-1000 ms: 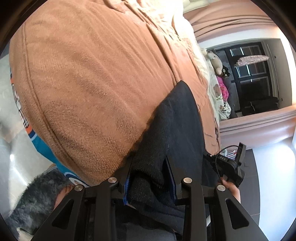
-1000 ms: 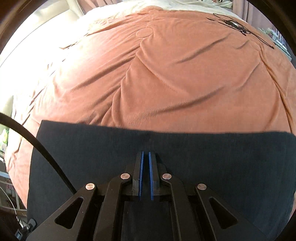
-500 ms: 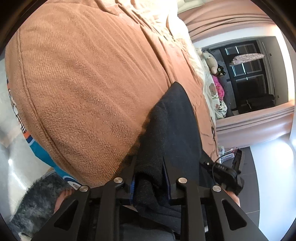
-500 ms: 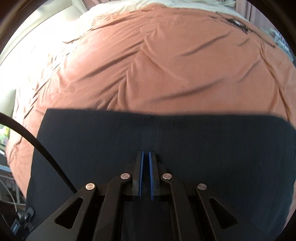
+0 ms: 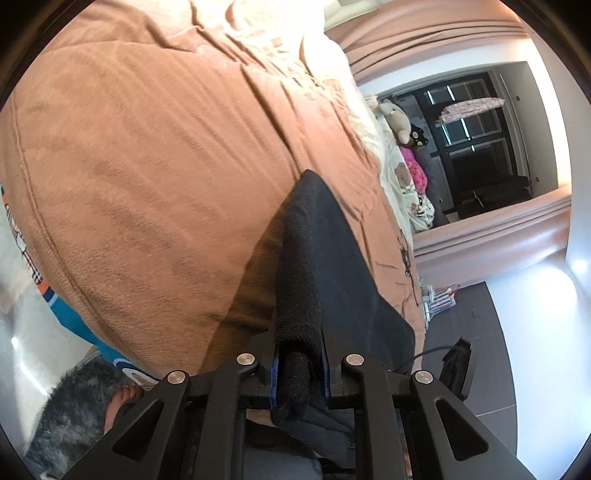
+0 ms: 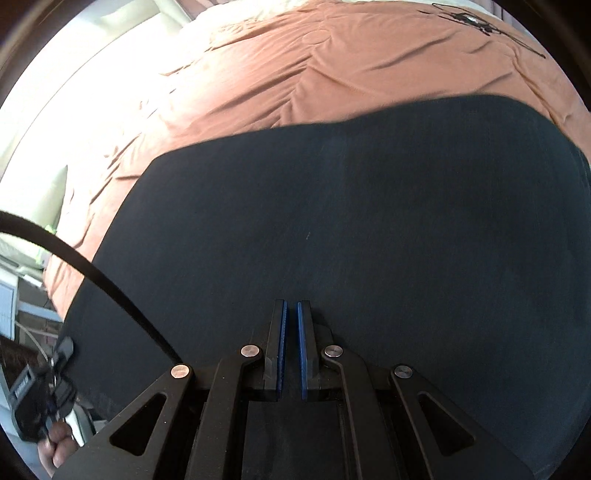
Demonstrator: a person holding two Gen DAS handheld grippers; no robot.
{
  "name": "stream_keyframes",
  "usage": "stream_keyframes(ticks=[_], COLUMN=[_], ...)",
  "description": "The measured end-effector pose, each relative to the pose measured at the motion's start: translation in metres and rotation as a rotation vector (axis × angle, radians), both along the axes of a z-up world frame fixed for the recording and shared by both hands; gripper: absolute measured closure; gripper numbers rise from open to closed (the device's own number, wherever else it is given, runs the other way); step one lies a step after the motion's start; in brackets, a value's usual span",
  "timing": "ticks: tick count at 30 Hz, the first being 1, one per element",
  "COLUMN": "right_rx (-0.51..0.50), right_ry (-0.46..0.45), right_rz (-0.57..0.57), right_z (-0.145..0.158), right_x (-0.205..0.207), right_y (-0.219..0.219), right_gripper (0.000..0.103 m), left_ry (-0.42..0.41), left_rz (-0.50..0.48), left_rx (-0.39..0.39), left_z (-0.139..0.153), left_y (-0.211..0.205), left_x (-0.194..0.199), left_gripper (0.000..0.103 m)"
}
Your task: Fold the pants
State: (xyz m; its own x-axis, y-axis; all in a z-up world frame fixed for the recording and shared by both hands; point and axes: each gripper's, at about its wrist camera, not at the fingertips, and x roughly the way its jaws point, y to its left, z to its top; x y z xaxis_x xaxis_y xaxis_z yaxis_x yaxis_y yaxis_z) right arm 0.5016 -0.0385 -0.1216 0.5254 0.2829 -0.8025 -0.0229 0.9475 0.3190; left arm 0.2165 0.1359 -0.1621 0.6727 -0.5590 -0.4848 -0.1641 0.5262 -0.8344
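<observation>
My left gripper (image 5: 299,363) is clamped on a bunched edge of the dark pants (image 5: 325,258) — its jaws have just been closing, and the blue pads press the thick fold from both sides. My right gripper (image 6: 291,332) is clenched, pads almost together; the pants (image 6: 351,240) spread flat beneath and ahead of it, but I cannot tell whether any cloth is pinched between the pads.

The pants lie on the bed, on a rust-orange blanket (image 5: 147,177), near the bed's edge. In the right wrist view they fill most of the lower frame as a wide, smooth dark panel, its far edge slightly blurred. The blanket (image 6: 332,62) is wrinkled with long creases, and a thin black cable (image 6: 476,22) lies on it far away at the top right. Cream bedding (image 5: 258,33) shows beyond the blanket, washed out by strong light.

Room: pink curtains (image 5: 424,33) at the top of the left wrist view, a dark window or glass door (image 5: 476,147) in a white wall, soft toys (image 5: 397,118) piled at the bed's far side. Dark floor (image 5: 480,350) on the right, pale glossy floor (image 5: 22,350) on the left. A teal and orange printed sheet (image 5: 74,321) peeks out under the blanket — a grey fuzzy slipper (image 5: 70,417) sits low left.

In the right wrist view a black strap (image 6: 74,258) crosses the left side, and a hand (image 6: 55,454) holding the other rig shows at the bottom left.
</observation>
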Motion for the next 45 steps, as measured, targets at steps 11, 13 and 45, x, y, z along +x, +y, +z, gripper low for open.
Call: stream_keyframes(ticks=[11,13,45], right_rx=[0.086,0.108,0.352], right_ry=[0.008,0.011,-0.281], right_rz=[0.054,0.06,-0.322], right_z=[-0.02,-0.022,0.003], right_x=[-0.057,-0.064,-0.234], right_y=[0.001,-0.003,-0.228], right_gripper=[0.102,0.102,0.097], left_ry=[-0.11,-0.135,-0.355], left_rz=[-0.084,-0.106,-0.604], left_rx=[0.1,0.118,0.31], left_z=[0.062,0.076,0.176], left_y=[-0.032,-0.041,-0.324], left_x=[0.01,0.013,0.036], left_gripper=[0.087,0.087,0.088])
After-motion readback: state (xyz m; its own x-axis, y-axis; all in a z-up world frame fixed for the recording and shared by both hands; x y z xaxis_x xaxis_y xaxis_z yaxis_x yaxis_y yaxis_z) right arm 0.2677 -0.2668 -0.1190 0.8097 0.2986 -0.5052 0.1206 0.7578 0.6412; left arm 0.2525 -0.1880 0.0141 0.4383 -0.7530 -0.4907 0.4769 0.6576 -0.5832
